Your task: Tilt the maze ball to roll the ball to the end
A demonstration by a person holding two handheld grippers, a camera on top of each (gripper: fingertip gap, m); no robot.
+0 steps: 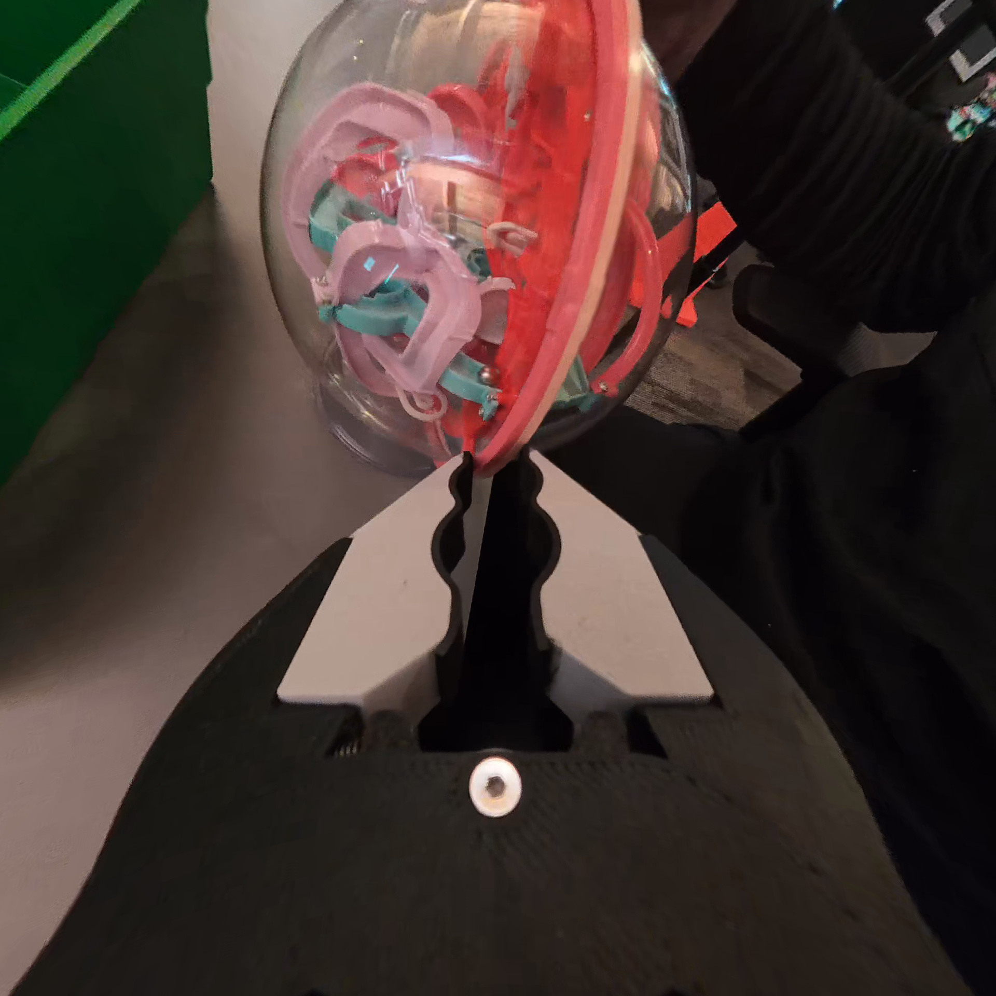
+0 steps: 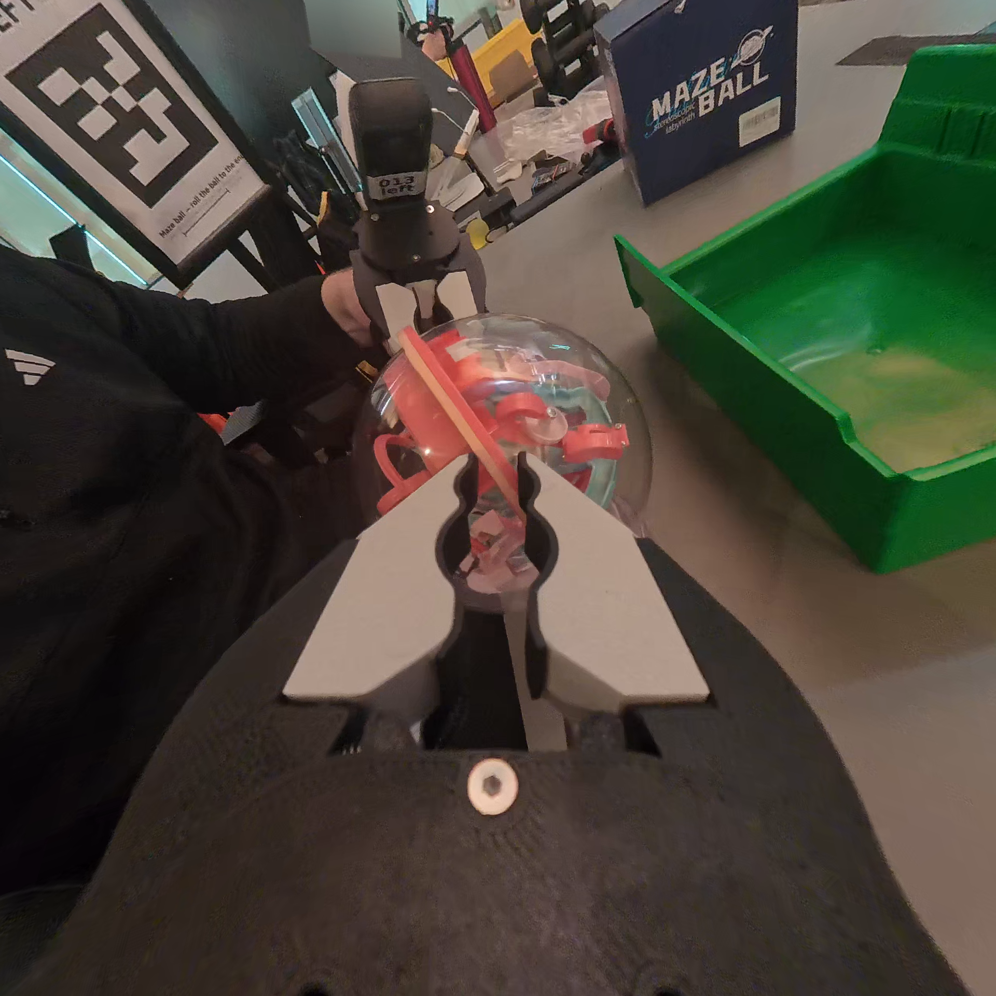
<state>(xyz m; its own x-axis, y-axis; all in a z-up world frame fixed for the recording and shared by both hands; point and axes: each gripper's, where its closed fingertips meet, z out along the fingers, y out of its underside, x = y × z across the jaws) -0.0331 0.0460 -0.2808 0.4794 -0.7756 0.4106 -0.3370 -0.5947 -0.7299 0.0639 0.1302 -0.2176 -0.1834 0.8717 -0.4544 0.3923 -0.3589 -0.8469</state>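
The maze ball is a clear sphere with pink, red and teal tracks inside and a red rim round its middle. It is tilted just above the grey table. My left gripper is shut on the rim's near edge. A small steel ball sits on a teal track low inside. In the right wrist view the maze ball lies ahead, and my right gripper is shut on the rim at its near side. The left gripper holds the far side.
A green bin stands on the table to the right, also at the left in the left wrist view. A blue box stands behind it. A person's black sleeve fills the left. A marker board stands at back left.
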